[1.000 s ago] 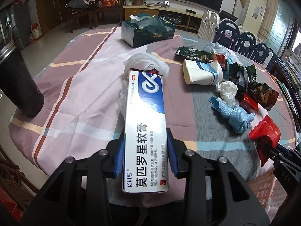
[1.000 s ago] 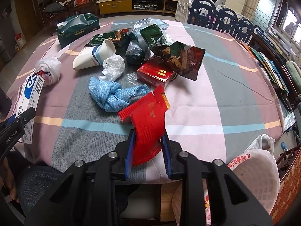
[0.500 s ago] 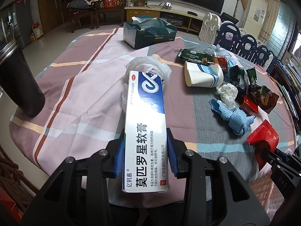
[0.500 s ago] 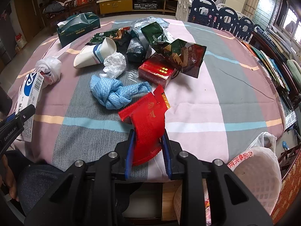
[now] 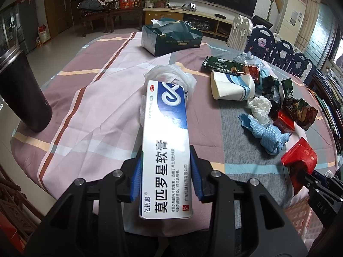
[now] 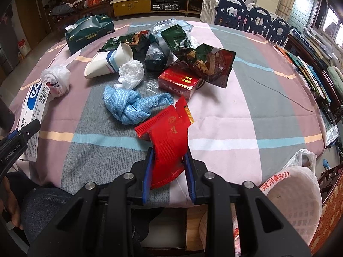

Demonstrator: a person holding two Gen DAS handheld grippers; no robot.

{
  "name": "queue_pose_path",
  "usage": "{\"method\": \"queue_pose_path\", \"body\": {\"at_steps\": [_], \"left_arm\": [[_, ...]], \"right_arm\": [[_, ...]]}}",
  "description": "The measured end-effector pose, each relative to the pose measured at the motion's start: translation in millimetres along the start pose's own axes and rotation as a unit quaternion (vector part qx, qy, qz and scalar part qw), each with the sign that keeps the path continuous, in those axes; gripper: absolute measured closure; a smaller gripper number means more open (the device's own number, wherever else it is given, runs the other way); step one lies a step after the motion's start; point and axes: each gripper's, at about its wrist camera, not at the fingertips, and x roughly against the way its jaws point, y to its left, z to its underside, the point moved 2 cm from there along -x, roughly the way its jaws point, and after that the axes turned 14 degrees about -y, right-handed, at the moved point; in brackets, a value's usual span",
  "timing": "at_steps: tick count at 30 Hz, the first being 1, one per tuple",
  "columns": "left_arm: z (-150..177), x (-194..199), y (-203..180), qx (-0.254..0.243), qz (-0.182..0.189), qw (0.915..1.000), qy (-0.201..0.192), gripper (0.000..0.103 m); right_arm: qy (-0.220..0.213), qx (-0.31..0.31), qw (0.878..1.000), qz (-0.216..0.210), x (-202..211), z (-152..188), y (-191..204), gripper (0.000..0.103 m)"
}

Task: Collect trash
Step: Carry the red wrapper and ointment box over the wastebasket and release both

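Observation:
My left gripper (image 5: 165, 172) is shut on a long white and blue ointment box (image 5: 165, 141) and holds it above the near edge of the table. My right gripper (image 6: 168, 165) is shut on a red snack wrapper (image 6: 168, 137) above the table's front edge; the wrapper also shows in the left wrist view (image 5: 300, 157). Loose trash lies on the tablecloth: a blue cloth knot (image 6: 133, 105), a paper cup (image 6: 109, 63), a white plastic wad (image 6: 131, 71), a red cigarette pack (image 6: 179, 83), dark wafer wrappers (image 6: 208, 62) and a knotted white bag (image 6: 56, 80).
A bin lined with a white bag (image 6: 293, 194) stands below the table's front right edge. A green tissue box (image 5: 171, 36) sits at the far side. A black tumbler (image 5: 20, 95) stands at the left edge. Chairs line the far right side.
Both grippers have drawn back a little toward the near edge and risen slightly, each still holding its item. Nothing on the table has moved.

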Motion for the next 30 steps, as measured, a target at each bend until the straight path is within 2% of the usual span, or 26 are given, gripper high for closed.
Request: {"method": "queue_pose_path", "body": {"at_steps": [10,19,26,30], "left_arm": [[0,2,1,0.005,-0.002,1.0000,-0.005,0.063],[0,3,1,0.006,-0.003,1.0000,-0.006,0.063],[2,6,1,0.007,-0.005,0.9999,-0.010,0.063],[-1,18,1,0.016,-0.001,0.9993,-0.034,0.063]], "right_arm": [[-0.010,-0.008,1.000,0.002,2,-6,-5,0.075],[-0.066,-0.039,0.997,0.019,54,-38,-62,0.075],[-0.069,-0.026,0.996,0.045,95,-8,-113,0.075],[-0.049,-0.014,0.997,0.057,114,22,-145,0.075]]}}
